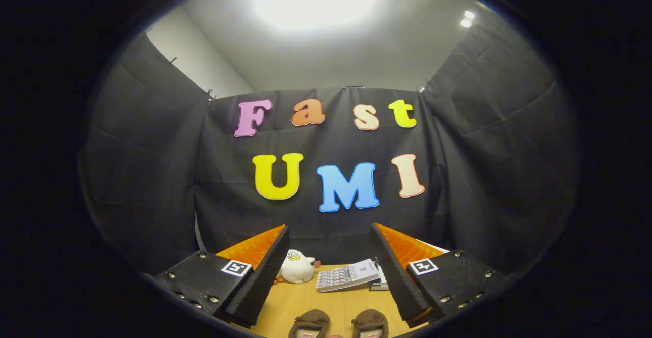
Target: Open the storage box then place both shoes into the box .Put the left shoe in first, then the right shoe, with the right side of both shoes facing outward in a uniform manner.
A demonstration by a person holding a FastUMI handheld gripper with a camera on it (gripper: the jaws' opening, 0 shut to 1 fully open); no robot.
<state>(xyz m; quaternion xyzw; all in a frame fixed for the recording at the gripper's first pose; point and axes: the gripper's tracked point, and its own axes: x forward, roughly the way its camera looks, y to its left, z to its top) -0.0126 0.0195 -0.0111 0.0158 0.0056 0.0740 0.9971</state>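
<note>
Two brown shoes lie side by side on the wooden table (pixel 305 302), low between my fingers: one shoe (pixel 309 324) on the left and the other shoe (pixel 370 324) on the right, with only their near ends showing. My gripper (pixel 330 231) is held high above the table, open, with nothing between its fingers. Its tips reach up in front of the booth wall. Beyond the shoes a flat white box-like thing with a patterned top (pixel 347 275) rests near the far end of the table; I cannot tell if it is the storage box.
A small white plush toy (pixel 297 268) sits on the table just inside my left finger (pixel 265 272), at the foot of the black cloth wall. More flat items (pixel 379 283) are stacked beside the right finger (pixel 395 272).
</note>
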